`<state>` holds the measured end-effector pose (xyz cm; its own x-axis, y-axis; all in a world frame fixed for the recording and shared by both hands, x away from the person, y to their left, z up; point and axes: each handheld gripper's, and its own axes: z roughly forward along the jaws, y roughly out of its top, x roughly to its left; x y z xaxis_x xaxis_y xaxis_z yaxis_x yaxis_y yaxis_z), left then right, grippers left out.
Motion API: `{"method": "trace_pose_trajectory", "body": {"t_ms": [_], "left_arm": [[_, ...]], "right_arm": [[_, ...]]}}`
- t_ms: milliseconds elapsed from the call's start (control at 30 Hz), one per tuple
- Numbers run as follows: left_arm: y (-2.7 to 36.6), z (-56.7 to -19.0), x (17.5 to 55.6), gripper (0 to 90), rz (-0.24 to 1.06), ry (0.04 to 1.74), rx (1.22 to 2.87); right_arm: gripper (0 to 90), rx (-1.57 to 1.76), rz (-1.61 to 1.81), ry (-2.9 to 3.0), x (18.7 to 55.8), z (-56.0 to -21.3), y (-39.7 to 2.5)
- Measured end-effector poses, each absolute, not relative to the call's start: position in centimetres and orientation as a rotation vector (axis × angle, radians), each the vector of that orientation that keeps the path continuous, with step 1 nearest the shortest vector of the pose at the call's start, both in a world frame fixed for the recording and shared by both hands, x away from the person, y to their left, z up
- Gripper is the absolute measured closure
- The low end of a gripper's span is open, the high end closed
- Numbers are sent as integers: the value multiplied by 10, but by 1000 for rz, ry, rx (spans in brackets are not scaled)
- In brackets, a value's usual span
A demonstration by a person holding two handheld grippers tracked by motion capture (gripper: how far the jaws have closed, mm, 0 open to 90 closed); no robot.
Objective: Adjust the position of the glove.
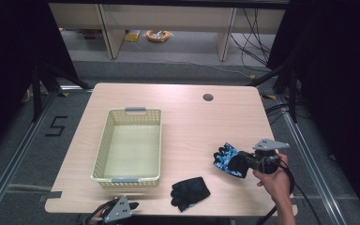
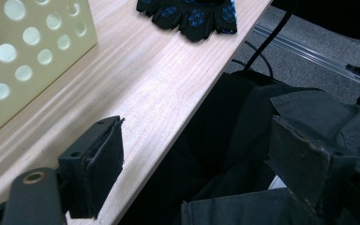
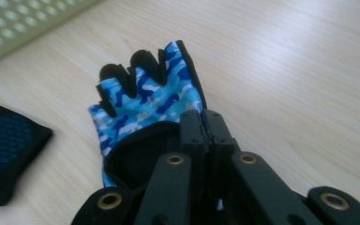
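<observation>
Right gripper (image 3: 205, 123), at the table's near right: jaws pressed together on the cuff edge of a blue camouflage fingerless glove (image 3: 146, 101), which lies on the table (image 1: 192, 122) with its finger ends toward the basket. Left gripper (image 2: 192, 159), at the near edge left of centre: jaws wide apart, holding nothing, partly over the table's edge. A black glove with blue dots (image 1: 189, 192) lies between the two grippers. The cream perforated basket (image 1: 104, 140) stands at left.
</observation>
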<state>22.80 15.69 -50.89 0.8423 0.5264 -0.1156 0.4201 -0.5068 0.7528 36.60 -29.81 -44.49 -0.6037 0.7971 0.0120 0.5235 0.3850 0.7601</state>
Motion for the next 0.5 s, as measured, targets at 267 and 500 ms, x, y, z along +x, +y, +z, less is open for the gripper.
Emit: {"method": "trace_pose_trajectory", "body": {"t_ms": [267,500], "left_arm": [[158,-509,229,183,173,665,2189],[158,-509,228,183,164,694,2179]], "right_arm": [[890,978,1164,2411,357,-431,-264],[890,823,1235,2540,350,-435,-231]]}}
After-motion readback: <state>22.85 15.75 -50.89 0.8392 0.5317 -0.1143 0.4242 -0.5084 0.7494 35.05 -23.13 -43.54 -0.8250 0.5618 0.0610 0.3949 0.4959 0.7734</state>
